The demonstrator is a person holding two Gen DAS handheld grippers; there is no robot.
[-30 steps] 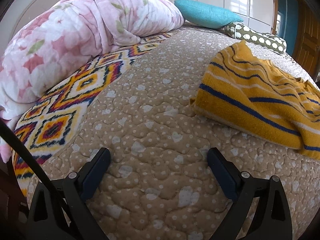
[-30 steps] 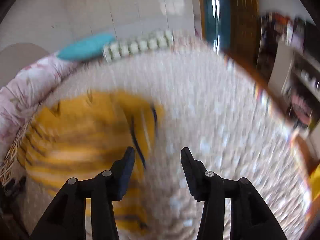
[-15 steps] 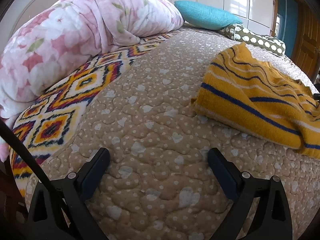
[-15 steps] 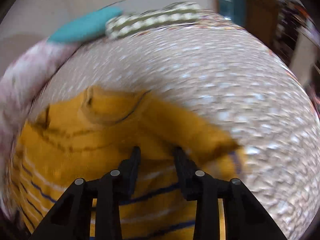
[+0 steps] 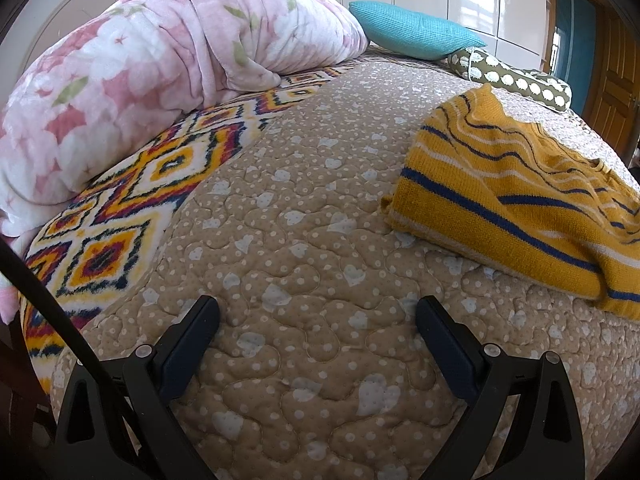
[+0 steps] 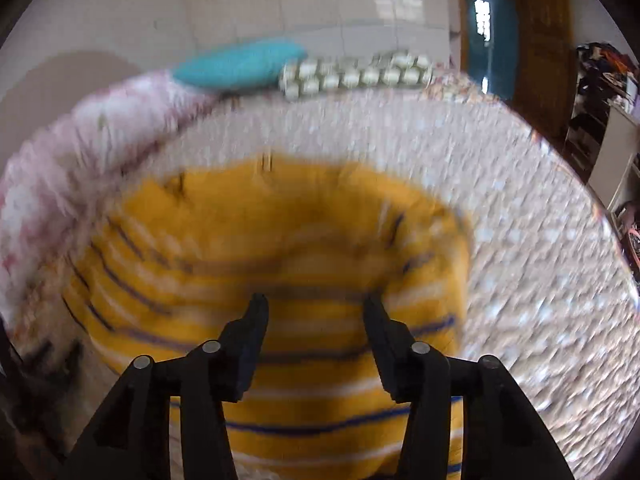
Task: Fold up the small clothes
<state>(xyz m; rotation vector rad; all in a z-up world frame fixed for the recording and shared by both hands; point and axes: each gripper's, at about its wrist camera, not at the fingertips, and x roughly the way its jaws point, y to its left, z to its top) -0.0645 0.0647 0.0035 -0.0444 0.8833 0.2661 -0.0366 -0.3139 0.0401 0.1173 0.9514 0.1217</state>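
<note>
Left wrist: sweater edge right of open tool.

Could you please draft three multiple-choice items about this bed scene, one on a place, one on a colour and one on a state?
1. Where does the yellow sweater lie in the left wrist view?
A. On the beige quilt, to the right
B. On top of the pink floral blanket
C. Under the teal pillow

2. What colour are the sweater's dark stripes?
A. Red
B. Blue
C. Green

3. How does the left gripper stand?
A. Shut on the sweater
B. Shut on the quilt
C. Open, with only quilt between its fingers

Answers:
1 A: the sweater rests on the quilt, apart from blanket and pillow.
2 B: blue lines cross the yellow knit.
3 C: the fingers stand wide apart over bare quilt.
</note>
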